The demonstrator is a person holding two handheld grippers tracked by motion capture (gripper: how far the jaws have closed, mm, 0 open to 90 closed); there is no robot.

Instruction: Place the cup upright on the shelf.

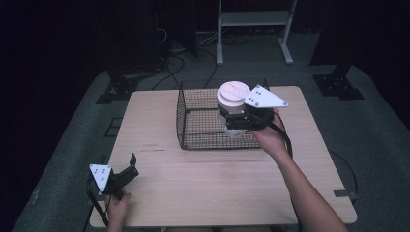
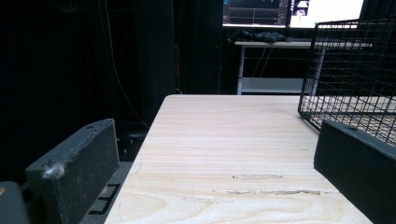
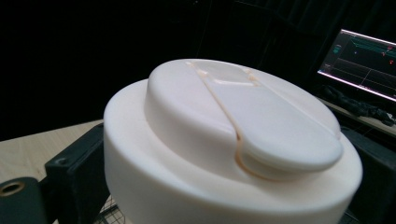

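A round white container with a flip-top lid [image 1: 233,97] hangs above the black wire basket [image 1: 193,108] at the table's far middle. My right gripper [image 1: 237,121] is shut on the container below its cap. In the right gripper view the white lid [image 3: 243,135] sits between the two black jaws. My left gripper [image 1: 129,166] rests at the table's near left corner, open with nothing between its jaws. Through the left gripper view its fingers [image 2: 74,170] frame bare wood, and the basket [image 2: 355,74] stands ahead to the right.
The light wooden table [image 1: 217,188] has free room across its front and left. A white metal stand [image 1: 254,19] and cables lie on the floor behind. Lit monitors [image 2: 289,11] sit on a desk beyond the table.
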